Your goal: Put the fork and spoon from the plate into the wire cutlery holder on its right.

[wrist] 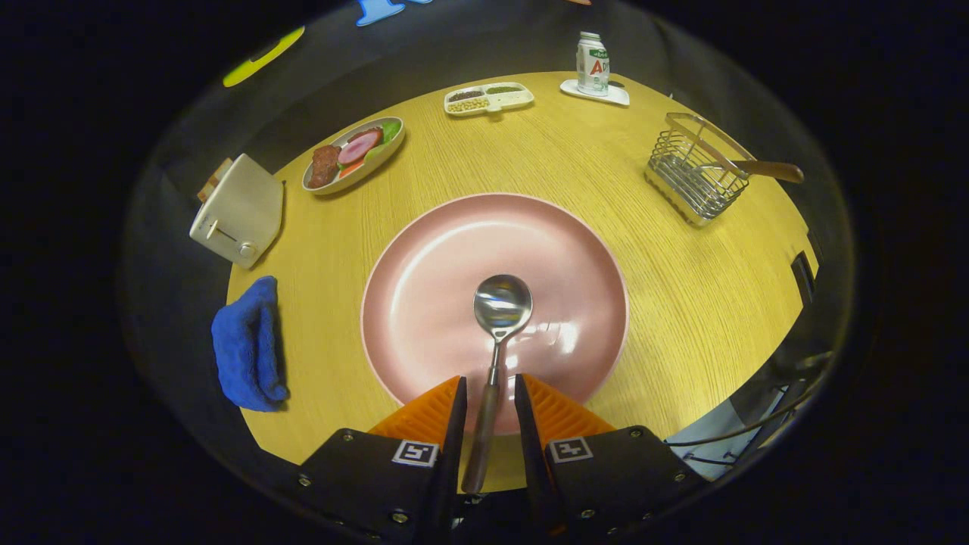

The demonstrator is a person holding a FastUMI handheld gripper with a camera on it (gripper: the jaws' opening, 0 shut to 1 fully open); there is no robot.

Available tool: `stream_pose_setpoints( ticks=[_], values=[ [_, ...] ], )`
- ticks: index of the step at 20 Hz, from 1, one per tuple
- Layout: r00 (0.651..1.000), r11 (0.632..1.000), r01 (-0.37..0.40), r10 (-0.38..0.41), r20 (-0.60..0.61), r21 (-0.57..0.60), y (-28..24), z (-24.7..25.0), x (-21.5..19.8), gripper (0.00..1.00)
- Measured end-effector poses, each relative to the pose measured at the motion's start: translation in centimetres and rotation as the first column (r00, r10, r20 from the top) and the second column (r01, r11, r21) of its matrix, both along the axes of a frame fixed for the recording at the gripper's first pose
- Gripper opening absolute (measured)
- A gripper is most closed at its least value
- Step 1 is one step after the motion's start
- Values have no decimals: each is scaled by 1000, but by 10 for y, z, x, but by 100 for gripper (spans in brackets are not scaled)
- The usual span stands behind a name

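A metal spoon (pixel 501 306) with a brown handle lies with its bowl in the middle of the pink plate (pixel 424 288), its handle running back over the near rim. My gripper (pixel 490 378) straddles that handle, one finger on each side with a small gap left and right, so it is open and not pressing. The wire cutlery holder (pixel 693 178) stands to the right, beyond the plate. A wooden-handled fork (pixel 768 170) leans in it, handle sticking out to the right.
On the round wooden table (pixel 681 303): a white toaster (pixel 238 212) and a blue cloth (pixel 246 344) at the left, an oval dish of food (pixel 354 154), a divided tray (pixel 488 98) and a bottle (pixel 593 64) on a white coaster at the far side.
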State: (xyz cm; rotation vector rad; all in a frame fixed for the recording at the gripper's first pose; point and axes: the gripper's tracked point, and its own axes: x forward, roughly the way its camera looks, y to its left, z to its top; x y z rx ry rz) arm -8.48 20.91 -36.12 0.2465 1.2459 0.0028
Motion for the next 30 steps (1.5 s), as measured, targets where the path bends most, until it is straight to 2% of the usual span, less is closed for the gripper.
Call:
stream_pose_setpoints(
  ticks=[3,5,6,7,8,14,19,30],
  values=[
    [1000,1000,-12,12,-22,4,1,-8,1,39],
    [999,1000,-25,25,-40,5,3,-14,0,19],
    [998,999,-39,39,-56,-6,0,-11,-3,18],
    [999,1000,-30,30,-42,2,2,-16,4,12],
    [998,998,-54,54,-44,11,2,-15,3,6],
    [991,989,-131,133,-24,63,7,-14,4,5],
    [990,988,-143,144,-7,63,-5,-4,7,5],
    [979,979,-192,186,85,73,-83,88,44,5]
  ],
)
